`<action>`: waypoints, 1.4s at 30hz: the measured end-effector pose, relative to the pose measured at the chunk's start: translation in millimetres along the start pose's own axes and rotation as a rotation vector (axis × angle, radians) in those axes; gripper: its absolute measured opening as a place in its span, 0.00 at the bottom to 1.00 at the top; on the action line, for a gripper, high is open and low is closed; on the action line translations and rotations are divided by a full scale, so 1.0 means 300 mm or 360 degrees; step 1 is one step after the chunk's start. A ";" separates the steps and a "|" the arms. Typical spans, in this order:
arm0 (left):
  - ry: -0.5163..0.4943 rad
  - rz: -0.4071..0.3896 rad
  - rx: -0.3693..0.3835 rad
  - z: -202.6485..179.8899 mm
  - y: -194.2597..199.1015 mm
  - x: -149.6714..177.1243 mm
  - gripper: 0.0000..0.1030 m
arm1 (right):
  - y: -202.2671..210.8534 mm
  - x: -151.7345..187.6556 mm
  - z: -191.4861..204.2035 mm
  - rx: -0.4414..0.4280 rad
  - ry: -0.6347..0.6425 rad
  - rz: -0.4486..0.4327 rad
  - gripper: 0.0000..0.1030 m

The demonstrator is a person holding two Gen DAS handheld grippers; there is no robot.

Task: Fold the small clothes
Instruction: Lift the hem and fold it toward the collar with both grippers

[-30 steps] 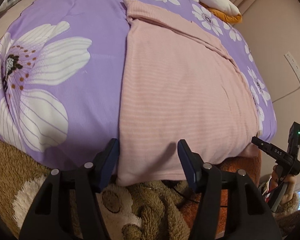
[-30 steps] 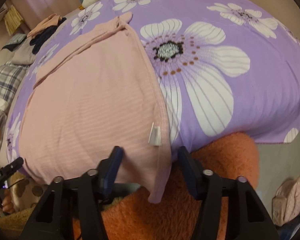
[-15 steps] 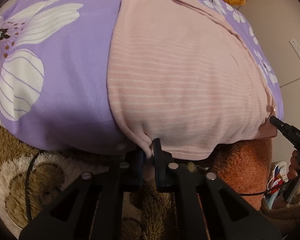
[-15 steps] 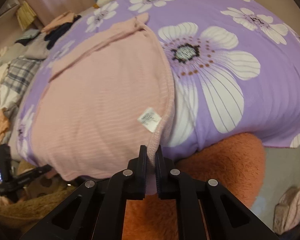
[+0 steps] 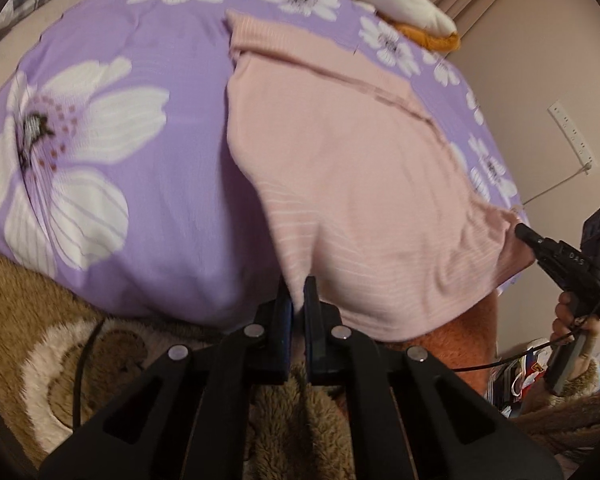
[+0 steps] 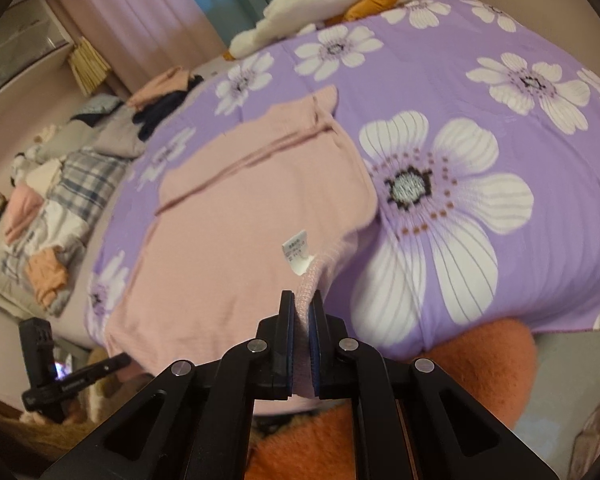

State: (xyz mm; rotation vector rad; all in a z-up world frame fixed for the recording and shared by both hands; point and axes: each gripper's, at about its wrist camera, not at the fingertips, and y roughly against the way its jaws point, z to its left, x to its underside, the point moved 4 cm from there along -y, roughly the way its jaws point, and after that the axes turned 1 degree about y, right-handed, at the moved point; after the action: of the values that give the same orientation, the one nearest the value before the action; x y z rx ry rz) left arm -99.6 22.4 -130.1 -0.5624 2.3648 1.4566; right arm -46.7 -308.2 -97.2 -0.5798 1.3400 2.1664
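Left wrist view: left gripper (image 5: pixel 298 294), apart a second ago, now clamped on pink garment (image 5: pixel 352 168) hem at bedspread (image 5: pixel 160 184) near edge | right gripper (image 6: pixel 302 312) likewise clamped on hem corner | hem lifted; fold judged beginning.

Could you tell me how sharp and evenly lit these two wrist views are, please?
Left wrist: warm dim light, motion blur on the pink top, fisheye bulging the quilt, dark corners. Right wrist: label fairly sharp, far clothes pile soft, edges vignetted.
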 end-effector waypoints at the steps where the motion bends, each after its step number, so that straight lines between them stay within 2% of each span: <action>1: 0.0006 -0.0023 0.0022 -0.003 0.013 -0.014 0.04 | 0.002 -0.013 0.007 -0.0020 0.0004 -0.0013 0.08; 12: 0.0085 -0.0130 0.0169 -0.025 0.050 -0.125 0.03 | -0.010 -0.134 0.027 -0.0129 -0.0001 -0.0111 0.08; 19: 0.0159 -0.0199 0.0172 0.002 0.059 -0.222 0.03 | -0.053 -0.223 -0.009 -0.0139 -0.0057 -0.0148 0.08; 27: 0.0249 -0.0261 0.0090 0.057 0.019 -0.345 0.03 | -0.175 -0.323 -0.050 -0.0095 -0.0116 -0.0106 0.08; 29: 0.0251 -0.0264 0.0031 0.074 -0.005 -0.376 0.03 | -0.216 -0.342 -0.065 -0.0072 -0.0137 -0.0073 0.08; 36: 0.0318 -0.0217 -0.0025 0.139 -0.094 -0.462 0.03 | -0.366 -0.369 -0.122 0.0034 -0.0195 0.0057 0.08; 42: 0.0345 -0.0173 -0.0088 0.171 -0.173 -0.513 0.03 | -0.434 -0.368 -0.146 0.0131 -0.0198 0.0124 0.08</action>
State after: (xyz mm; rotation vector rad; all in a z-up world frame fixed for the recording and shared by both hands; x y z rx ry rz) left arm 62.8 73.1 -123.2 -0.8900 2.4158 1.4826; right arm 124.2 -322.0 -137.8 -0.3605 1.3972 2.1592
